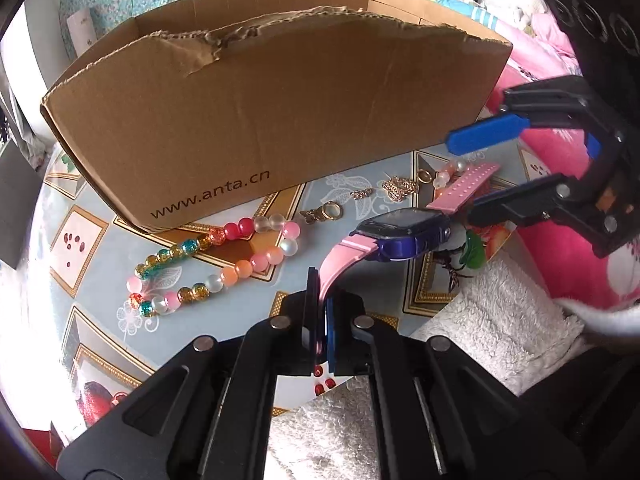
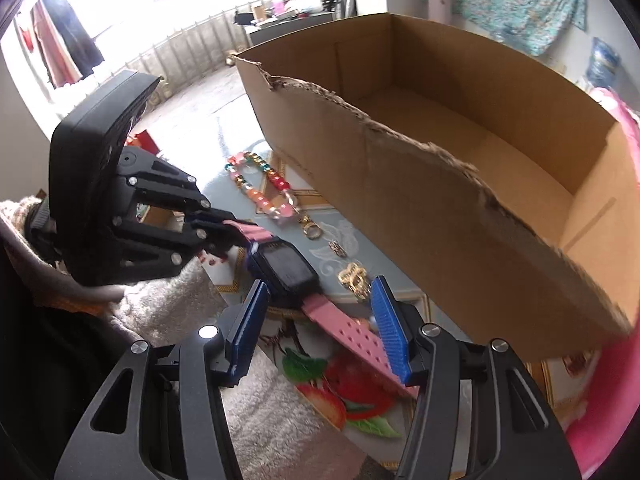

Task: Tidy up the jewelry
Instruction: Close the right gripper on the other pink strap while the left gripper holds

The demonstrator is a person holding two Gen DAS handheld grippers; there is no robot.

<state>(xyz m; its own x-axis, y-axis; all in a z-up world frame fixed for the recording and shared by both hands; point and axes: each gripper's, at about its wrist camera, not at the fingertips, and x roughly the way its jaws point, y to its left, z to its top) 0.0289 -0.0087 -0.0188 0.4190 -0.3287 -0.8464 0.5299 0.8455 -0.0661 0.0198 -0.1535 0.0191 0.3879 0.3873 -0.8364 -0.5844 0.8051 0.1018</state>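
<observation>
A child's smartwatch with a dark purple square case and pink rubber strap (image 1: 400,232) is hanging just above the patterned, glossy tablecloth (image 1: 80,248), pinched by one strap end in the left gripper (image 1: 320,320), whose jaws are pressing tight on the pink band. The right gripper (image 2: 316,320) is hovering with its blue-padded jaws standing apart around the perforated strap end, not gripping it. Behind, a torn-edged brown cardboard box (image 1: 260,120) is sitting open and appears empty. A string of multicoloured glass beads (image 1: 216,260) and several small gold trinkets (image 1: 396,188) are lying on the cloth near the box. The risks: the heavy case is dangling from a thin, slick strap and could slide free or swing into the trinkets; the watch could also catch on the ragged box wall.
</observation>
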